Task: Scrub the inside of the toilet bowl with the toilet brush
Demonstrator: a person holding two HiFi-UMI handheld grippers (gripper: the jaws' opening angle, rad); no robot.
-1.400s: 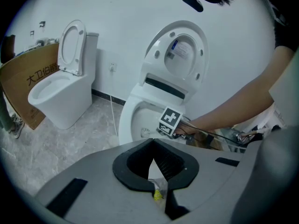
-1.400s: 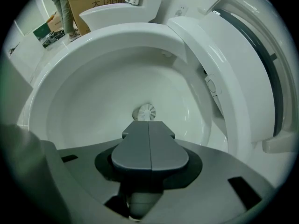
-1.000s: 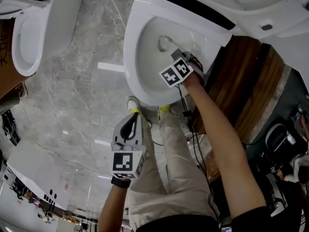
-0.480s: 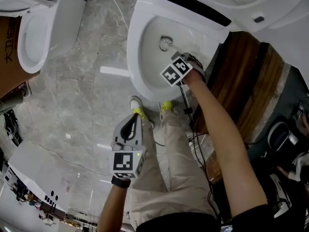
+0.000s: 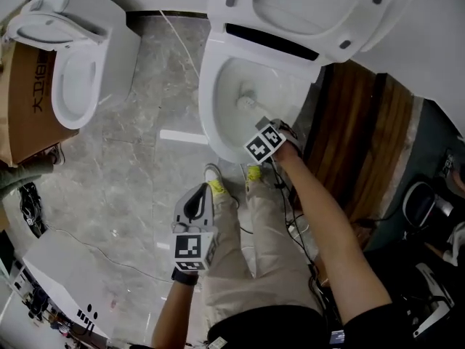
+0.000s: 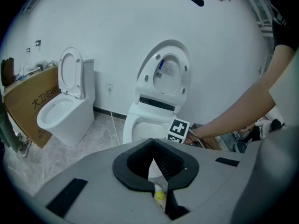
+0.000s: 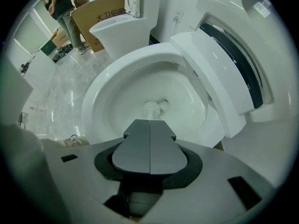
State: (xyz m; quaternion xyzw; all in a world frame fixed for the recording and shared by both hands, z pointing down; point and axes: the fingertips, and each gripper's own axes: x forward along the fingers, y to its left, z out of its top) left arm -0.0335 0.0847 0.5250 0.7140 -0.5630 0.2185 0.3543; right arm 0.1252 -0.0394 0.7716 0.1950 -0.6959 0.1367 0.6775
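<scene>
A white toilet bowl (image 5: 209, 86) stands open with its lid raised. The toilet brush's white head (image 5: 245, 102) rests low inside the bowl. My right gripper (image 5: 259, 124) hangs over the bowl's near rim, shut on the brush, whose handle is hidden between the jaws. In the right gripper view the brush head (image 7: 152, 108) shows just past the closed gripper (image 7: 149, 123), down in the bowl (image 7: 112, 97). My left gripper (image 5: 197, 195) is held over the floor in front of the toilet, shut and holding nothing; the left gripper view shows its jaws (image 6: 153, 146) pointing at the toilet (image 6: 140, 125).
A second toilet (image 5: 76, 86) stands at the left beside a cardboard box (image 5: 29, 100). A dark wooden panel (image 5: 363, 137) lies right of the bowl. Cables (image 5: 290, 217) trail near my legs and yellow shoes (image 5: 215, 185). Another person (image 7: 63, 8) stands far off.
The head view has pulled back, so the raised lid and the second toilet show more. The right gripper and brush stay in the bowl. The left gripper has hardly moved.
</scene>
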